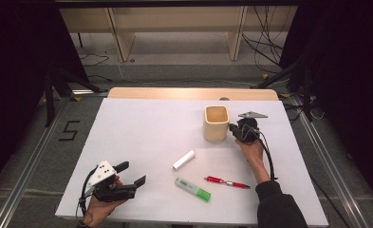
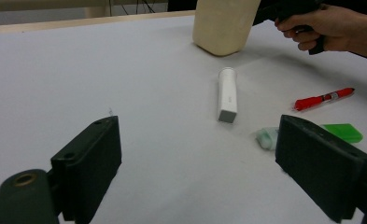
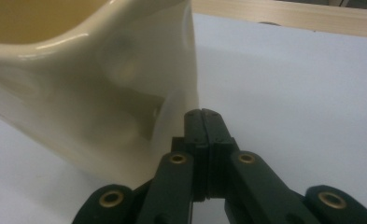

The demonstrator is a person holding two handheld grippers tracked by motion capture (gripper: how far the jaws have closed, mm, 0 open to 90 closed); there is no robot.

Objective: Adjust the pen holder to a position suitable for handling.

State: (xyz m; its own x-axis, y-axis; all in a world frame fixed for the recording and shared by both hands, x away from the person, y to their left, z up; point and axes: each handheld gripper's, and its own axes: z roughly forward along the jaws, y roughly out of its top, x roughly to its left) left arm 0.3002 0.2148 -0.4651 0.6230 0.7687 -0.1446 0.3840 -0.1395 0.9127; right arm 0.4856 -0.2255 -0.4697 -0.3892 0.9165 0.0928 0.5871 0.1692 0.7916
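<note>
A cream square cup [image 1: 216, 122] stands upright on the white table [image 1: 141, 128] at the back right. My right gripper [image 1: 231, 128] is shut, its tips right beside the cup's right wall; in the right gripper view the closed jaws [image 3: 203, 114] sit against the cup [image 3: 92, 88] with nothing between them. My left gripper [image 1: 131, 173] rests open near the front left edge, jaws wide apart and empty [image 2: 197, 154]. A white cylinder [image 1: 183, 160] [image 2: 227, 93], a green highlighter [image 1: 193, 189] [image 2: 342, 132] and a red pen [image 1: 227, 182] [image 2: 323, 98] lie between the two hands.
A wooden strip [image 1: 193, 93] borders the table's far edge. Beyond it stand a wooden bench [image 1: 174, 28], dark stands and cables on the floor. The person's right hand [image 2: 321, 25] shows far off in the left gripper view.
</note>
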